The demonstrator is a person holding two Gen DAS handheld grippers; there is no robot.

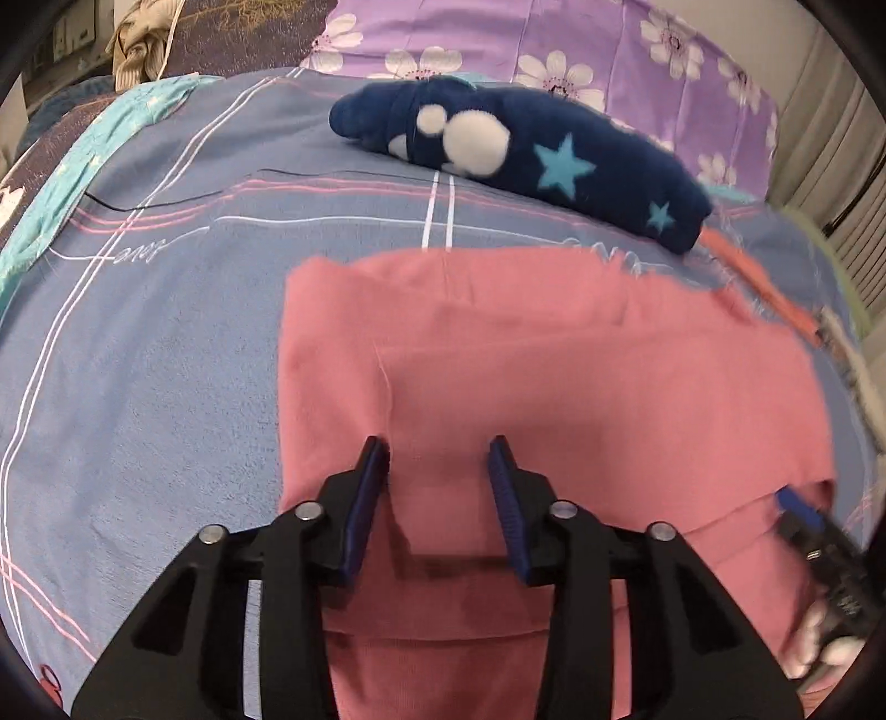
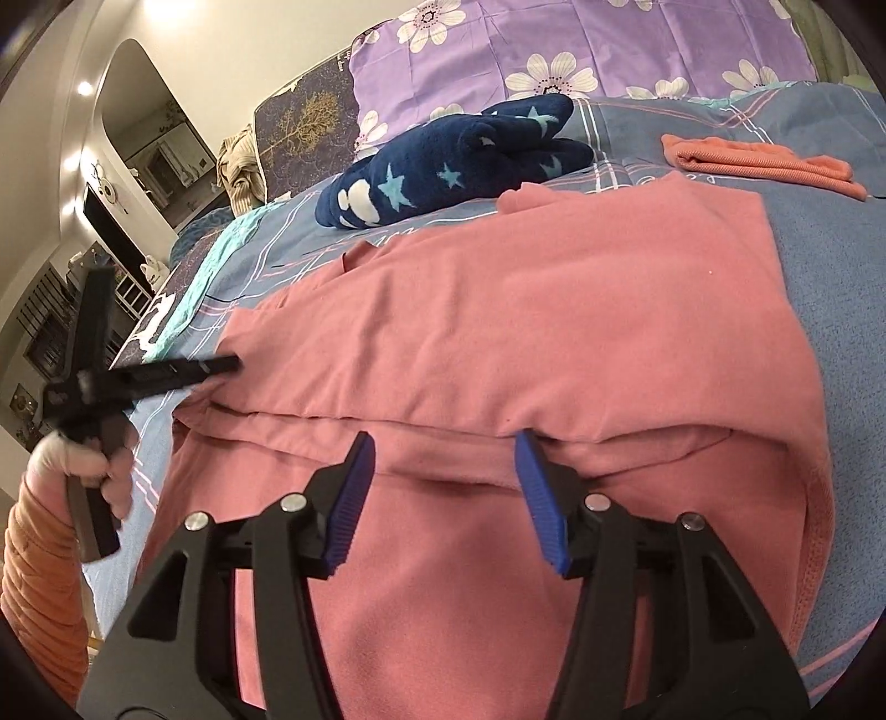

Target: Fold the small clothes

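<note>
Blue bedsheet (image 1: 138,343) below; left gripper (image 1: 438,459) and right gripper (image 2: 446,451), both wide, hover mid-frame, releasing the folded pink garment (image 2: 526,310).

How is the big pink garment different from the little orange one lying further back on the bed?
The pink garment is much larger and lies close under both grippers, one layer folded over another with an edge showing; the orange garment is a small, compact folded bundle.

The pink one lies beside the navy starred fleece; the orange one sits off to the right, near the purple flowered pillow.

Both rest on the blue bedsheet, untouched by either gripper's fingers.
</note>
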